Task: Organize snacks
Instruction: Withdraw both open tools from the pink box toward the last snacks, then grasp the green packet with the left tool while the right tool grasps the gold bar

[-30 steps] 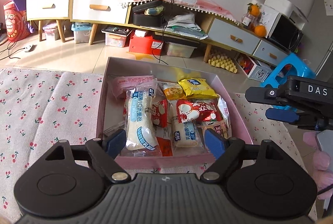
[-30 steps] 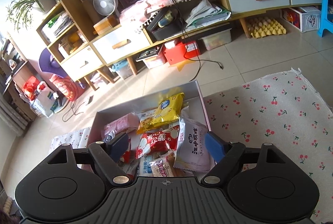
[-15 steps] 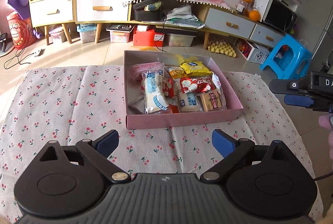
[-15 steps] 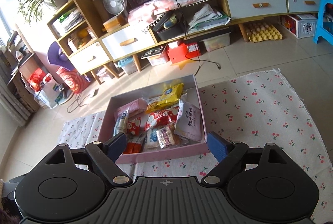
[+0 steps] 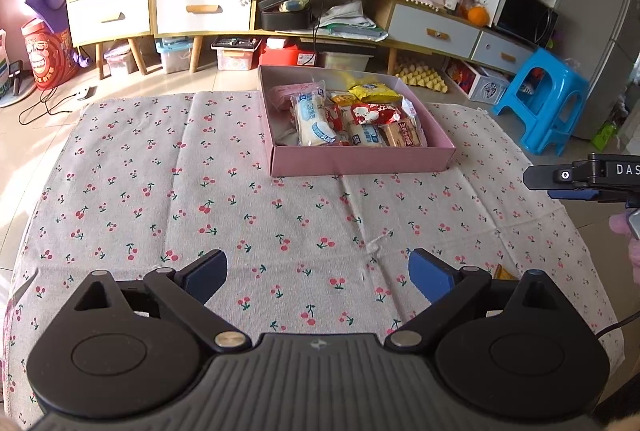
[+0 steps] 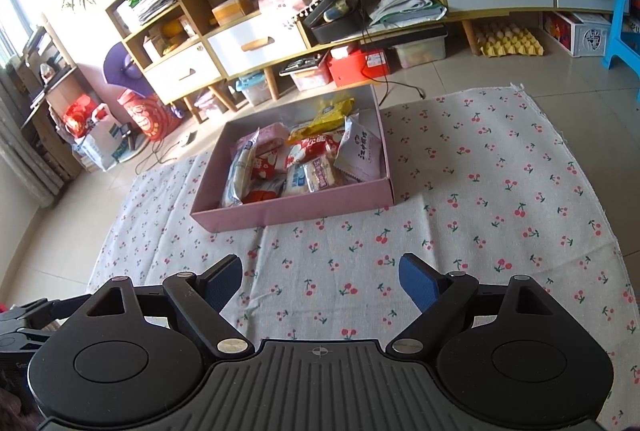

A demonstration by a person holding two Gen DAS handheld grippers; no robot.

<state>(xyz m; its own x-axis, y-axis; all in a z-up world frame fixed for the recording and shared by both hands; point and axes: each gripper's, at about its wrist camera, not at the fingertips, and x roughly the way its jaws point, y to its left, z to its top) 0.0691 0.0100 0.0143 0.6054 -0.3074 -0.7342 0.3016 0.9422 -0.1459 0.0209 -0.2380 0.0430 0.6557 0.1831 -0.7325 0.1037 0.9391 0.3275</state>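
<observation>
On cherry cloth [image 5: 280,215], pink box [image 5: 360,159] w/ assorted snack packs [image 5: 352,119].

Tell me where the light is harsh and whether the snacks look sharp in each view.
Left wrist: sun glare washes out the floor at far left; snacks in the box sharp. Right wrist: window side at left blown out; snacks sharp, edges fisheye-curved.

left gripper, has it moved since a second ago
Yes. The left gripper has pulled back and away from the pink box: its fingers were at the box's near wall, now bare cherry cloth lies between.
</observation>
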